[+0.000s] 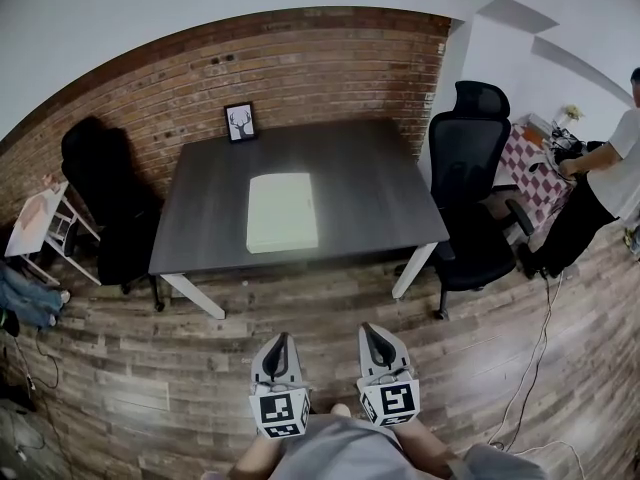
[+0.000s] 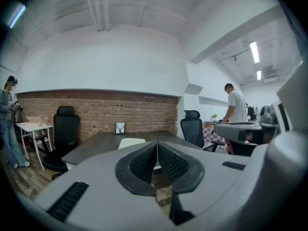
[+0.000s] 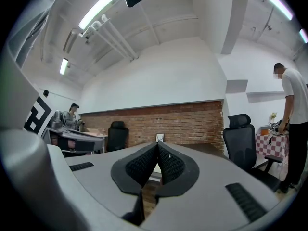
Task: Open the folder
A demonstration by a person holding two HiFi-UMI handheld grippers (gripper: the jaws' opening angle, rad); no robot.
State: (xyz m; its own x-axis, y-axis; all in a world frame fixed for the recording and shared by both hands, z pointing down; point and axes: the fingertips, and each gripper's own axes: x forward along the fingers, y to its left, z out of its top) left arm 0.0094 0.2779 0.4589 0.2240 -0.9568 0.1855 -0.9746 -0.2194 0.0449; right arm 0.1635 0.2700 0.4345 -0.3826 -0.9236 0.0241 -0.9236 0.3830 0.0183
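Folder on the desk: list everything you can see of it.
The folder is a pale cream rectangle with a plain cover; material unclear. It lies flat and closed near the middle of the dark table, long sides running away from the camera, near end close to the front edge. Only the table touches it; nothing rests on it. The left claw and right claw hang shut, well short of it.

pale cream folder (image 1: 282, 211), rectangular, plain cover, closed; lies flat on dark table top (image 1: 380, 188), near middle, slightly toward front edge; long sides run front to back, short edge faces near table edge, squared with table; seen as thin pale slab (image 2: 131, 141) in left gripper view, low and flat; only sliver visible behind jaws in right gripper view
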